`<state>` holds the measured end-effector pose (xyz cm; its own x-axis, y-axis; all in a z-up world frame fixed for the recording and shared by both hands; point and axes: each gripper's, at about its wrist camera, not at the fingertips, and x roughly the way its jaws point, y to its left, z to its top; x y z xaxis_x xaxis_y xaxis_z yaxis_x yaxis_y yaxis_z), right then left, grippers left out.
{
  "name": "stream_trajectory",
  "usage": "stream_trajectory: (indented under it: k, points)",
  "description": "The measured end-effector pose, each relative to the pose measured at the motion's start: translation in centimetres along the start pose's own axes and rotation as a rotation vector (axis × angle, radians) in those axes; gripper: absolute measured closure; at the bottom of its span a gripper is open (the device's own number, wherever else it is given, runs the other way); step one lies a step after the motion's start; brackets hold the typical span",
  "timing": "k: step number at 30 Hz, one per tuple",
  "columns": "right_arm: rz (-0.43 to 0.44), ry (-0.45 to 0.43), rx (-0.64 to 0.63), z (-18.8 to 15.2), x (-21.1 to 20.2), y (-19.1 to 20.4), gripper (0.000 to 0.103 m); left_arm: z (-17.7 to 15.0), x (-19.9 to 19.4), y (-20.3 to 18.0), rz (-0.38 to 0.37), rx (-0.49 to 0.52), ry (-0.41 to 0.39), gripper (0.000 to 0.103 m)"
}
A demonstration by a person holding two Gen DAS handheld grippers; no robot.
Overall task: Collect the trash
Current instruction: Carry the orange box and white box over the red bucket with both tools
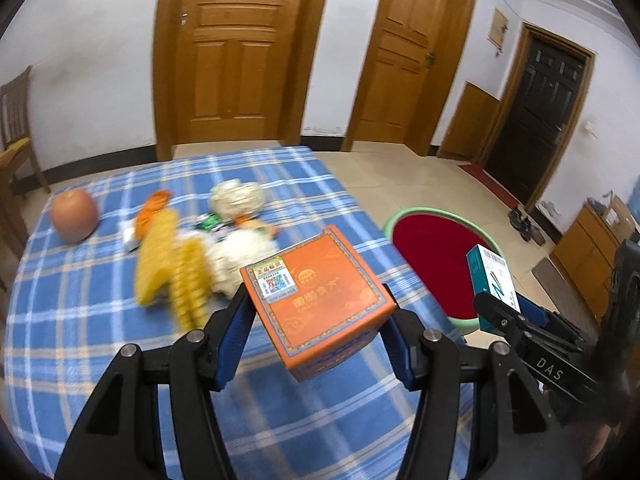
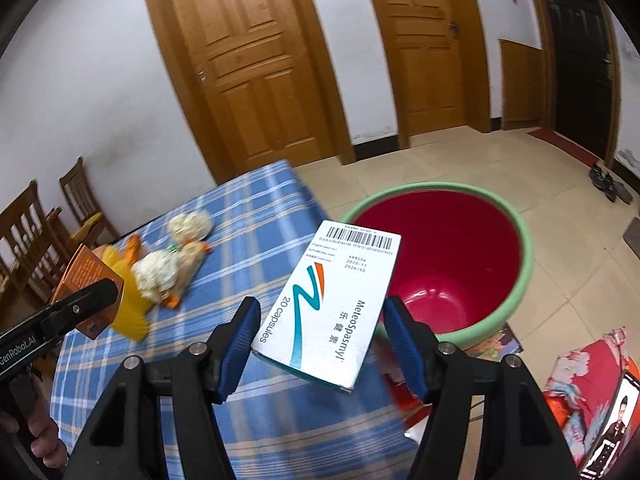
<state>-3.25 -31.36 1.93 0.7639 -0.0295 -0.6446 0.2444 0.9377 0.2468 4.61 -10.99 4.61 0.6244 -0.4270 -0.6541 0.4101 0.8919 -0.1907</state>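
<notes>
My left gripper [image 1: 320, 312] is shut on an orange square box [image 1: 316, 300] and holds it above the blue checked tablecloth [image 1: 80, 340]. My right gripper [image 2: 318, 320] is shut on a white medicine box [image 2: 332, 300] marked "20 capsules", held over the table's right edge beside the red bin with a green rim [image 2: 440, 264]. The bin [image 1: 436, 264] stands on the floor right of the table. The right gripper with its box [image 1: 494, 284] shows in the left wrist view. Crumpled white tissues [image 1: 238, 196], yellow and orange wrappers [image 1: 172, 256] lie mid-table.
A round brownish fruit [image 1: 74, 212] sits at the table's far left. Wooden chairs [image 2: 36, 240] stand left of the table. Colourful papers [image 2: 592, 392] lie on the floor right of the bin. Wooden doors [image 1: 236, 52] are behind.
</notes>
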Motion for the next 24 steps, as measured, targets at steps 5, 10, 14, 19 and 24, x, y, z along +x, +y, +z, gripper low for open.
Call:
stream_trajectory:
  k: [5,10,14,19,24]
  points:
    - [-0.038,-0.007,0.054,0.5,0.2,-3.1,0.036,1.2,2.5,-2.7,-0.047,0.039,0.017,0.042]
    - [-0.067,-0.006,0.097,0.9,0.7,-5.4,0.036,2.1,4.7,-5.1,-0.072,0.086,0.029,0.043]
    - [-0.081,-0.010,0.123,1.2,1.0,-6.8,0.036,2.9,6.4,-6.9,-0.085,0.123,0.037,0.042]
    - [-0.095,-0.015,0.143,1.7,1.4,-8.2,0.036,3.4,9.1,-8.8,-0.105,0.156,0.062,0.042]
    - [-0.109,-0.021,0.157,2.0,1.8,-9.2,0.036,3.4,11.4,-10.7,-0.112,0.192,0.085,0.042]
